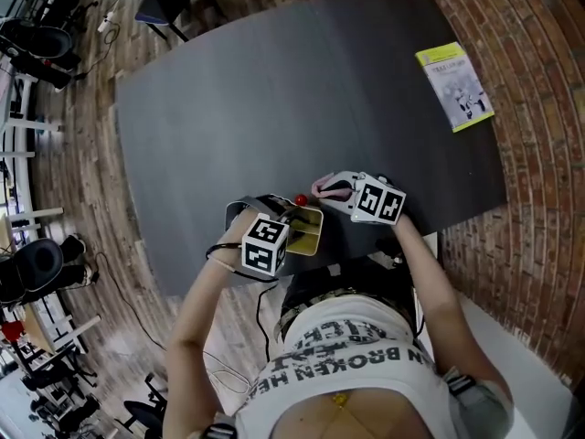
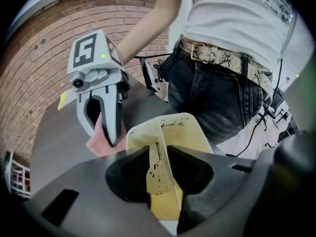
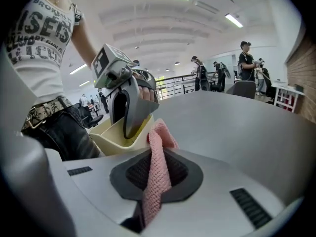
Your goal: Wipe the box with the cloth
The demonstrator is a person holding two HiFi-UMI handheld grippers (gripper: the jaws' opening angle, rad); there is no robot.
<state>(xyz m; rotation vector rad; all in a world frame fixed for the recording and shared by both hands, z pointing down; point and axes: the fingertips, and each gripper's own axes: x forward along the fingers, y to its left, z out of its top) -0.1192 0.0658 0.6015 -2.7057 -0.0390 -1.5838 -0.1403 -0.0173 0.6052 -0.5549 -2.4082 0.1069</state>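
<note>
My left gripper has its jaws slightly apart around a wall of the box, which sits at the table edge, lower centre in the head view. My right gripper pinches the cloth, just beside the box.

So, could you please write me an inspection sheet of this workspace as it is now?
surface: dark grey table
job's things: yellow box at its near edge; pink cloth held close by it
clutter: yellow booklet near the far right corner
grippers: left gripper has a box wall between its fingers, pressing unclear; right gripper pinches the cloth
cables: leads on the floor beyond the table
surroundings: brick wall, wood floor, office chair, people far off
</note>
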